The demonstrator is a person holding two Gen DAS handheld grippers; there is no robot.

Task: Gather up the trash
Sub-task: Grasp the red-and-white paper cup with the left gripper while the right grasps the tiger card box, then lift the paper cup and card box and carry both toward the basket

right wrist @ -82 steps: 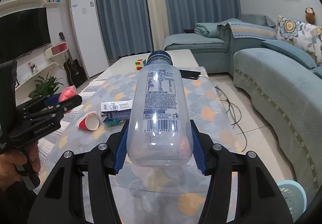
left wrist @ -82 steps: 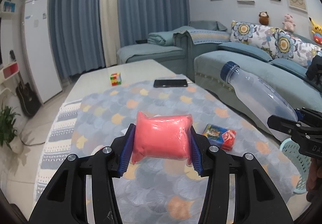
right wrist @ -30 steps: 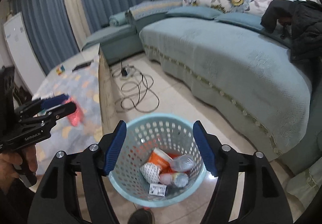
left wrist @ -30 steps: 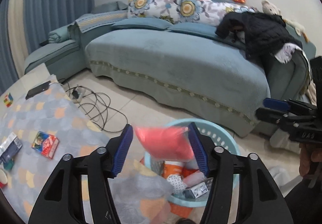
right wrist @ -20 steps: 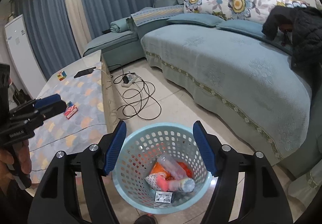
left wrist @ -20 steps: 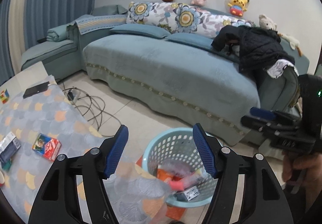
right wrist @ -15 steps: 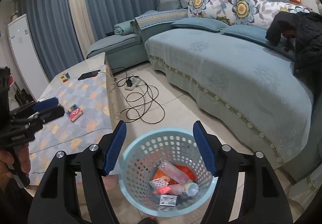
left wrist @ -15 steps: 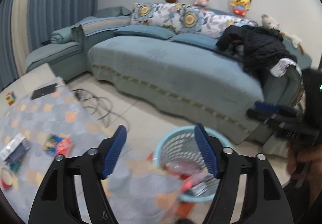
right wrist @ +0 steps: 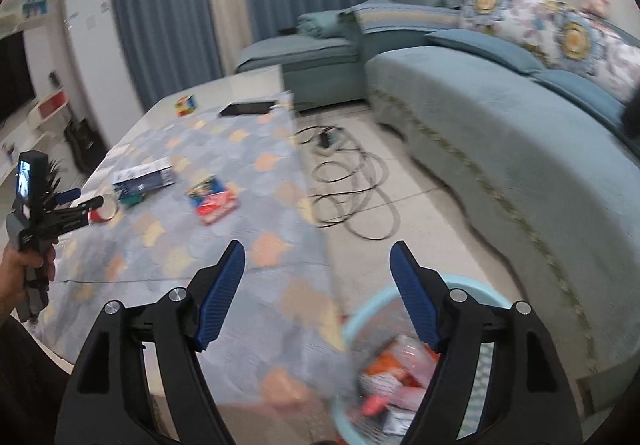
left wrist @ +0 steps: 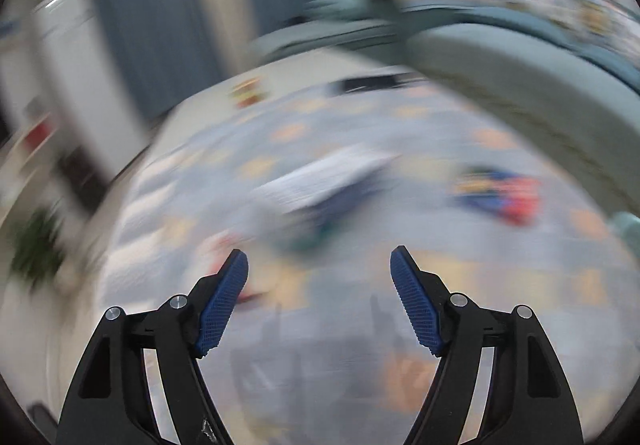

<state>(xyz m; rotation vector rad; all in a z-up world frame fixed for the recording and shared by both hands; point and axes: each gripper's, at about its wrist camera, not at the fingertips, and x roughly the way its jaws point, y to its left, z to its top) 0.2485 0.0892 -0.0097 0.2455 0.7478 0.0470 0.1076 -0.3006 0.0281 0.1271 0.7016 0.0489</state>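
Both grippers are open and empty. My left gripper (left wrist: 319, 277) hangs over the patterned table (left wrist: 360, 325); its view is heavily blurred. Ahead of it lie a white-and-blue box (left wrist: 324, 185) and a red-and-blue packet (left wrist: 500, 197). My right gripper (right wrist: 316, 273) sits above the table edge, left of the light-blue trash basket (right wrist: 360, 325), which holds the pink bag and other trash (right wrist: 396, 377). In the right wrist view the left gripper (right wrist: 86, 203) is at far left, near a red paper cup (right wrist: 102, 211), the box (right wrist: 144, 175) and the packet (right wrist: 212, 199).
A Rubik's cube (right wrist: 186, 105) and a black phone (right wrist: 248, 108) lie at the table's far end. Black cables (right wrist: 352, 189) coil on the floor between table and blue sofa (right wrist: 500, 133). A white fridge (right wrist: 96, 57) stands at back left.
The pink bag and the bottle dropped into the basket. Both grippers, open, swung left from the basket back towards the table; the left one is still moving fast.
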